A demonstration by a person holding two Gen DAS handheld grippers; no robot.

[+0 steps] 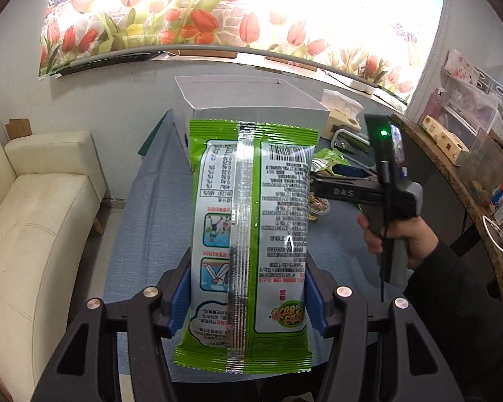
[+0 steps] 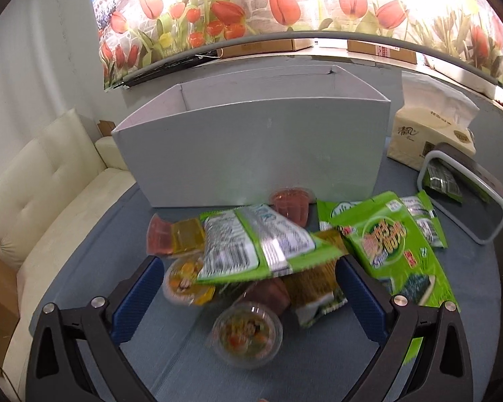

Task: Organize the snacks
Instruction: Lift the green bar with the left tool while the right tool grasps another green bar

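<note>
left gripper (image 1: 248, 305) | clamped on green snack packet (image 1: 249, 234), held upright at frame centre (back seam showing), grey box (image 1: 251, 100) above it | right gripper (image 2: 251, 288) | spread wide, snack pile (image 2: 268, 254) lying between the fingers at centre frame on blue tablecloth (image 2: 171, 351)

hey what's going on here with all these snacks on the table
A person is sorting snacks with two handheld claws. The left claw grips a green packet, held up in front of the open white box. The right claw is open over the pile of packets and jelly cups left on the blue table.
</note>
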